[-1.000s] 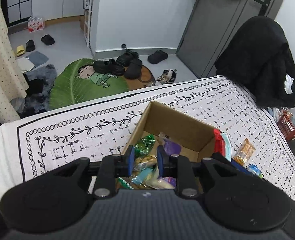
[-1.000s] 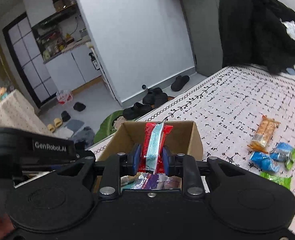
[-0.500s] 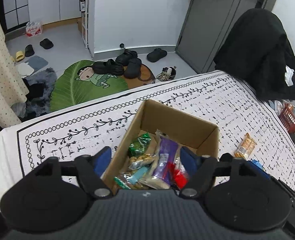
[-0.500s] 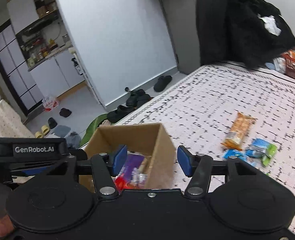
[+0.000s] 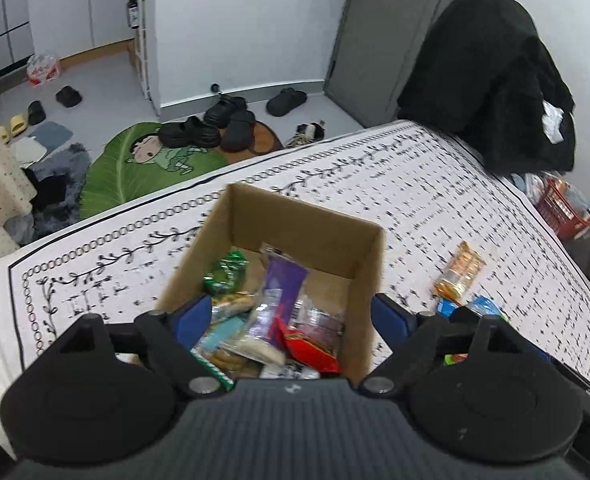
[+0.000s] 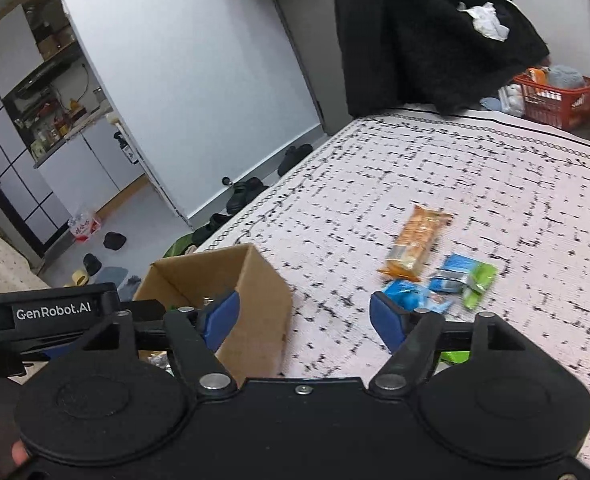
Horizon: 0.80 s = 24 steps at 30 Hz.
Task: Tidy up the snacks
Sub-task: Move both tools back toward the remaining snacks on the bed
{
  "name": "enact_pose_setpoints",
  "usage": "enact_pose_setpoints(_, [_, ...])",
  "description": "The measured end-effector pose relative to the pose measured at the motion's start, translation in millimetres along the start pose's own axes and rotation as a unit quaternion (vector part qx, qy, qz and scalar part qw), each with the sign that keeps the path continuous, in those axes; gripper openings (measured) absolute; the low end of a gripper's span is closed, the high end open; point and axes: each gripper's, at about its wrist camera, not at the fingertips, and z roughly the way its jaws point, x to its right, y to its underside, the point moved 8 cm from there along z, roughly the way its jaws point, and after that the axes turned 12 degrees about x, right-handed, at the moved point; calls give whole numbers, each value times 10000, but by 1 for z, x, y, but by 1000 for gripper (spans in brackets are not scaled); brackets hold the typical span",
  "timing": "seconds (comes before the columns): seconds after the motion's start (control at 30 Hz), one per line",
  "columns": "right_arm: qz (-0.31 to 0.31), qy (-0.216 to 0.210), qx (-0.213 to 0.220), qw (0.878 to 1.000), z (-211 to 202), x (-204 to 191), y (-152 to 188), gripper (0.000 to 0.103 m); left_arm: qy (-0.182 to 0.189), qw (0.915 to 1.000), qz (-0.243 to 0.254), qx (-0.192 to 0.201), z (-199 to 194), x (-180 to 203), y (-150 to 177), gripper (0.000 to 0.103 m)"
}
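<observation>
From the left, the cardboard box [image 5: 295,240] on the bed [image 6: 415,184] holds many snacks, both the left claw [image 5: 291,316] and right claw [image 6: 303,314] are opening with nothing between, and the orange packet [image 6: 415,246] beside looks light and crinkly, best pinched at its middle.

Bare cloth [image 6: 375,184] lies open beyond the cardboard box [image 6: 251,280].
</observation>
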Motion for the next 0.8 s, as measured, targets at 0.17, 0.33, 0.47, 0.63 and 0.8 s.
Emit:
enact_pose_setpoints(0.17, [94, 155, 6, 9998, -7, 28, 1, 80, 96, 9998, 160, -30, 1, 22, 5, 86])
enact_pose_setpoints(0.33, [125, 305, -99, 9994, -13, 55, 8, 81, 194, 9996, 198, -99, 6, 43, 12, 88])
enact_pose_setpoints(0.47, [262, 430, -177, 9986, -16, 74, 13, 82, 288, 9993, 213, -96, 8, 59, 16, 91])
enact_pose_setpoints(0.63, [353, 485, -264, 9978, -17, 91, 19, 83, 348, 9991, 171, -172, 10, 77, 21, 91])
enact_pose_setpoints(0.8, [491, 522, -331, 9969, -18, 100, 24, 89, 520, 9981, 238, -242, 12, 95, 26, 91])
